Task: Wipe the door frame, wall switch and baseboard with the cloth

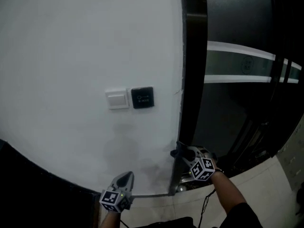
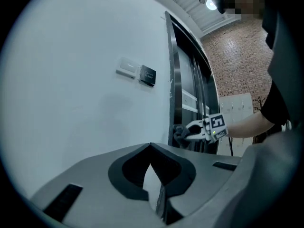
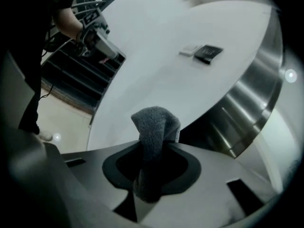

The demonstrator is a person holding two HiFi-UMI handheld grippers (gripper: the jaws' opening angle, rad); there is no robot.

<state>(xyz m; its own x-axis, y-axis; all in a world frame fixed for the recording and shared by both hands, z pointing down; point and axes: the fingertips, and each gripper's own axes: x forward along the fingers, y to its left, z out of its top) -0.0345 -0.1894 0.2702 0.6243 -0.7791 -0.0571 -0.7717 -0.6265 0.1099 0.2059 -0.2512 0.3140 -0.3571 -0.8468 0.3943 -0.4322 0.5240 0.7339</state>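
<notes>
Pinched the grey cloth [image 3: 154, 127] between the jaws of the right gripper [image 1: 183, 152], at the lower part of the dark door frame [image 1: 192, 80]. Held the left gripper [image 1: 127, 176] closed and empty near the white wall [image 1: 71, 46], well below the wall switch [image 1: 117, 99].

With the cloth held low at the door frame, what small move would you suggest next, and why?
Probably slide the right gripper upward along the door frame, keeping the grey cloth pressed on it. Its jaws clamp the cloth low by the frame's edge, most of the frame rises above, and the wall switch sits higher on the white wall.
</notes>
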